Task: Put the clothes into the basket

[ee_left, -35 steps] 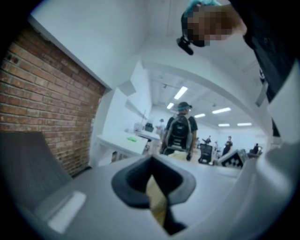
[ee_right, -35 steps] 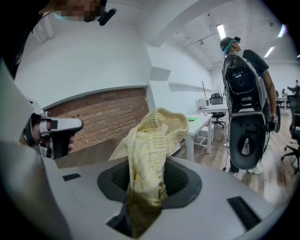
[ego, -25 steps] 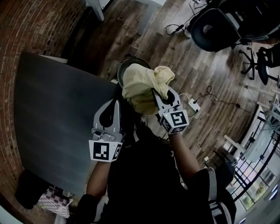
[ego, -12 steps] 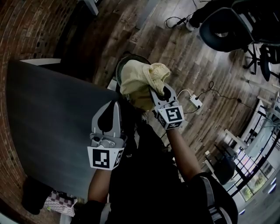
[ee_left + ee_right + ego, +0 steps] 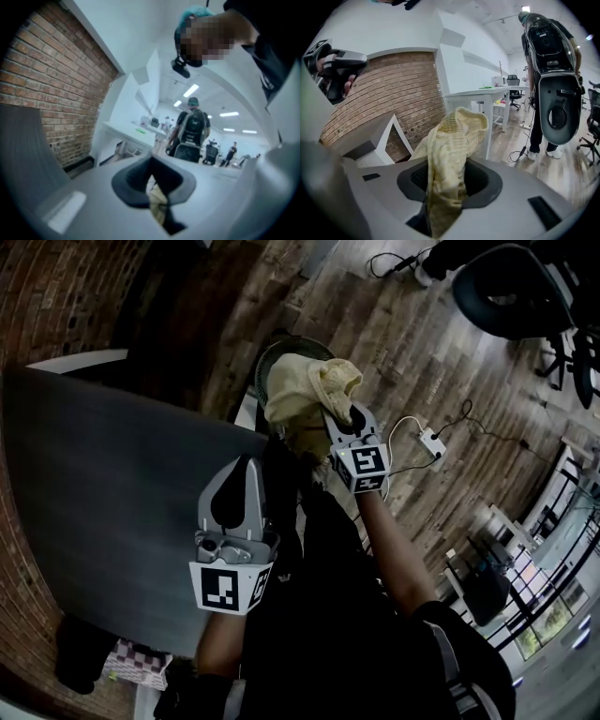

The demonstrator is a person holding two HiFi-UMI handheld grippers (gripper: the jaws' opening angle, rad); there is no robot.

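Right gripper has dropped, clenched on the yellow garment, which is bunched over the basket just beyond its tips; left gripper closed empty, further back.

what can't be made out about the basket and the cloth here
- Inside the basket: head view, the yellow cloth in the right tool covers it; only some rim shows.
- Cloth touching the basket or not: same view, contact hidden under the cloth.
- Garment type: bunched up in head and right gripper views.
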